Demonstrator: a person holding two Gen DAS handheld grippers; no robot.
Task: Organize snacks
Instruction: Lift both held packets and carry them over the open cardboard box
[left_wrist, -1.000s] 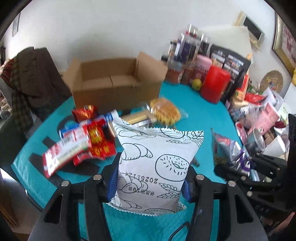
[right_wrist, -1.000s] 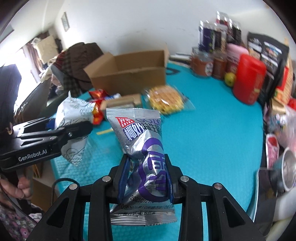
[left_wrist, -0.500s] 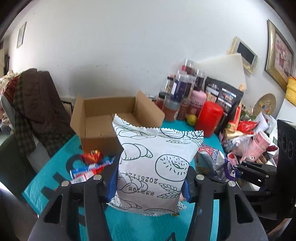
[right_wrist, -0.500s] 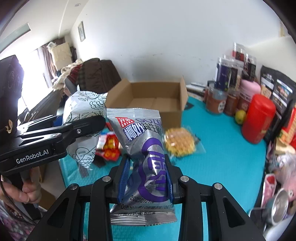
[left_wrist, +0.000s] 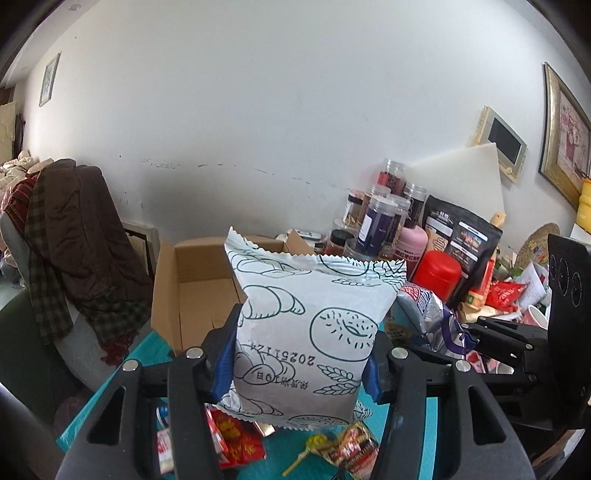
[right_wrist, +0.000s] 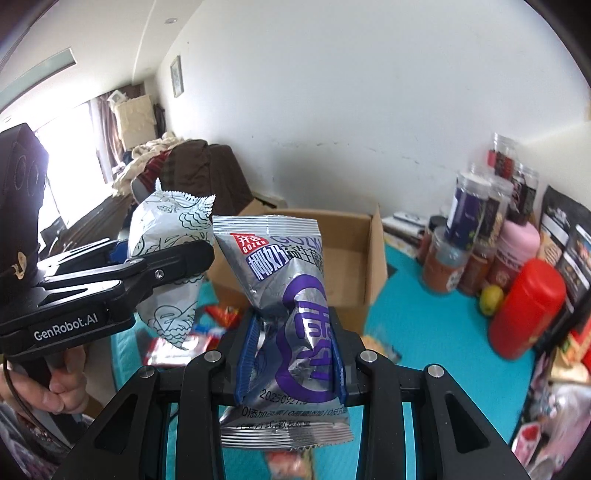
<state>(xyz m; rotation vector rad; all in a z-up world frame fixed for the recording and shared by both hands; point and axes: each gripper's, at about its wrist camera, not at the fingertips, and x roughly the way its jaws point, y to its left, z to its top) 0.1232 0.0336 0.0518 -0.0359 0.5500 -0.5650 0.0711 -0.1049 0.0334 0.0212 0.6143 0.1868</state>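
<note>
My left gripper is shut on a white bread packet printed with green pastry drawings, held up above the teal table. My right gripper is shut on a silver and purple snack bag. Both packets hang in front of an open cardboard box that stands behind them. The right gripper with its silver bag shows at the right of the left wrist view. A hand holds the left gripper at the left of the right wrist view.
Loose red snack packets and a lollipop lie on the table below the left gripper. Jars, a red canister, a lemon and dark pouches crowd the right side. Clothes are heaped over a chair at the left.
Both grippers have risen with their packets and tilted up; more wall shows and the table has dropped low in both views. The box now sits behind the packets.
</note>
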